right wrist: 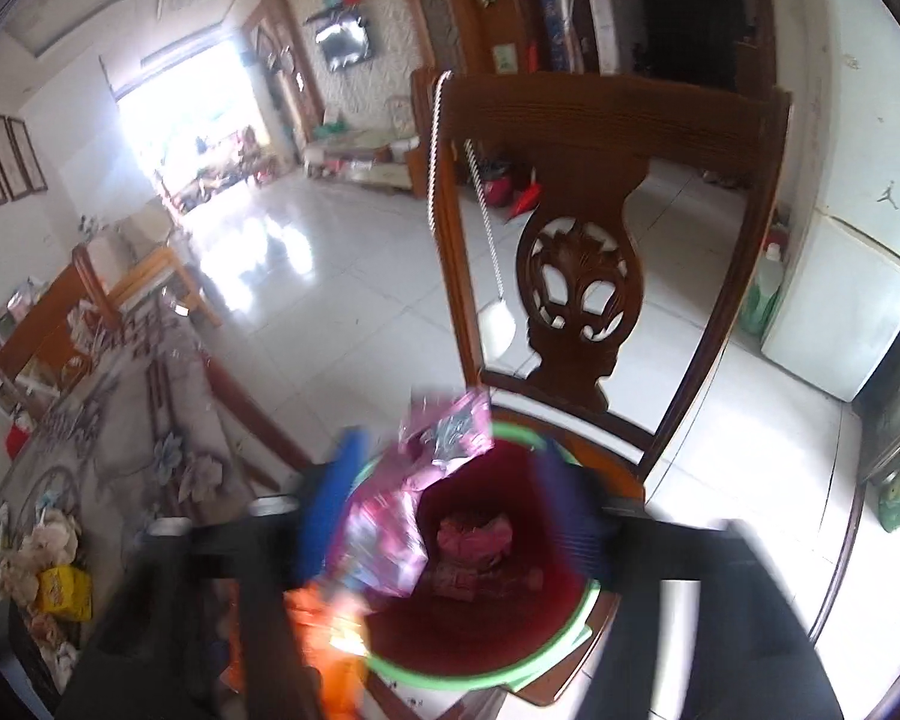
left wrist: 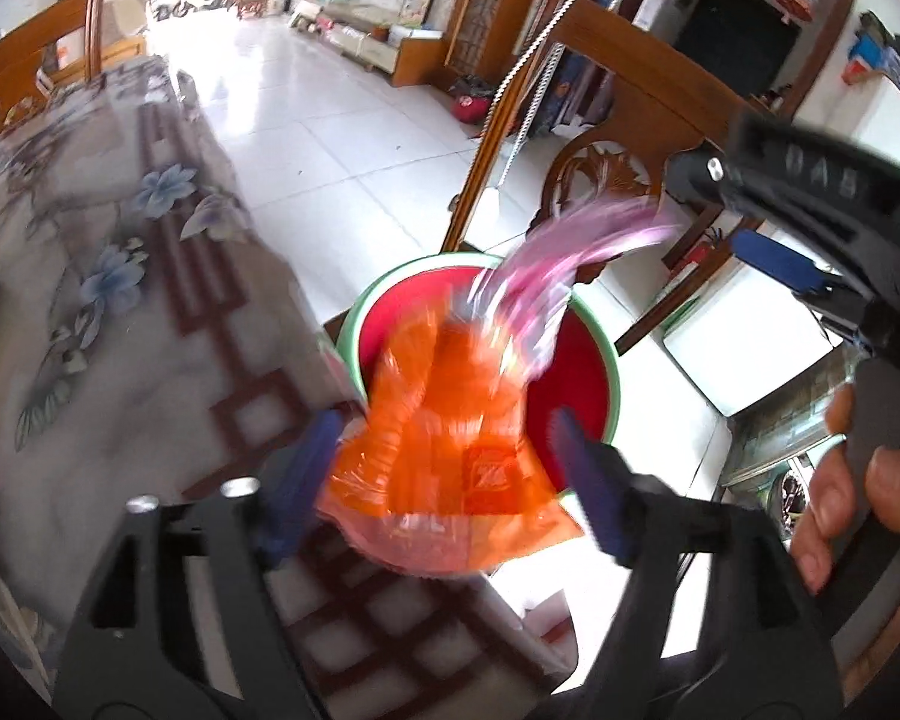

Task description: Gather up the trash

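Two hand-held grippers meet over a red bin (left wrist: 576, 372) with a green rim, which sits on a carved wooden chair (right wrist: 576, 300) at the centre of both views. In the left wrist view, the left gripper (left wrist: 444, 474) fills the bottom of the frame, its blue pads (left wrist: 588, 480) spread wide on either side of an orange wrapper (left wrist: 444, 450); motion blur hides whether either pad touches the plastic. The wrapper hangs over the bin's near rim. Above it, a pink wrapper (left wrist: 570, 258) streaks toward the bin from the right gripper (left wrist: 744, 210), at upper right, with fingers (left wrist: 840, 498) of a hand at the right edge. In the right wrist view, the right gripper (right wrist: 444, 516) stands wide at bottom centre, the pink wrapper (right wrist: 414, 492) blurred between its pads over the bin's (right wrist: 510, 648) left rim, and crumpled trash (right wrist: 474, 546) lies on the bin's floor. A flowered tablecloth (left wrist: 120, 300) covers the table at left.
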Tool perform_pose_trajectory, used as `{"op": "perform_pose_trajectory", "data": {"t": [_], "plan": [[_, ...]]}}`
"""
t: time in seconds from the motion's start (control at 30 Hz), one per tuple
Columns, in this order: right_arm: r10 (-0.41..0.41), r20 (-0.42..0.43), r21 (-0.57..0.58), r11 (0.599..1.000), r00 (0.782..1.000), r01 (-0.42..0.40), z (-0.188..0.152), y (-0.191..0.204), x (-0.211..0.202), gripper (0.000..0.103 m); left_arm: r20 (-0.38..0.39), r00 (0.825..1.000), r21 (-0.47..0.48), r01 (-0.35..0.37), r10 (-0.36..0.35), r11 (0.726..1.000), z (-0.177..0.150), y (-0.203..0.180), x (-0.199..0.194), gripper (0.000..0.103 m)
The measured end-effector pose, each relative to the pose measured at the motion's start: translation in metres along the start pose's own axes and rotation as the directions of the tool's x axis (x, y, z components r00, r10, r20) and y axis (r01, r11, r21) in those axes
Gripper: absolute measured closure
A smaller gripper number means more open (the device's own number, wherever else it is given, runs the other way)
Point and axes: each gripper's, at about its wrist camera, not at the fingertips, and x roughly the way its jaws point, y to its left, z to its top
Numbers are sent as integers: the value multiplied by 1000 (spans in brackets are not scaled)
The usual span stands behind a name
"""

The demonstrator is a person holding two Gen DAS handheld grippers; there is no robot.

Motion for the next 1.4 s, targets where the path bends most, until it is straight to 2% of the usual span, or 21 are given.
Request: {"op": "perform_pose_trajectory", "data": {"t": [0.13,0.4,0.53,0.63,0.7,0.8,0.9,0.93,1.03,1.17,1.3,1.33,1.4], "plan": [[4,1,-28,1000,1000,-4,-1,4,0,35,11,1000,2,-3,3,1000,-3,4,-4,22],[27,9,-101,995,1000,-26,-4,26,-3,34,52,998,-152,-14,22,988,-21,48,-39,22],[51,-7,-140,989,999,-52,-8,40,-4,28,84,992,-216,-74,94,974,-37,83,-71,22],[71,-19,-184,980,997,-73,-13,56,-6,28,107,979,-286,-134,171,949,-52,116,-98,22],[87,-24,-229,969,996,-91,-17,72,-8,27,123,968,-343,-166,219,925,-60,140,-114,22],[125,-32,-282,951,992,-128,-24,94,-13,24,146,937,-427,-229,317,875,-68,187,-142,22],[159,-38,-316,935,987,-163,-31,114,-17,23,171,889,-568,-263,425,780,-73,243,-175,22],[168,-40,-333,927,985,-172,-34,123,-19,23,161,871,-617,-278,463,736,-74,266,-185,22],[198,-61,-355,912,978,-207,-40,144,-20,23,106,858,-673,-310,503,672,-72,308,-194,26],[242,-94,-371,892,966,-259,-49,175,-24,23,58,848,-686,-350,527,638,-69,338,-188,26],[275,-113,-437,849,955,-297,-66,209,-32,23,6,842,-685,-390,540,615,-64,359,-175,26],[282,-115,-468,831,952,-303,-72,220,-34,23,3,846,-684,-388,534,618,-63,365,-172,26],[288,-118,-515,801,950,-306,-81,235,-37,23,3,853,-676,-383,522,630,-69,371,-170,34]]}}
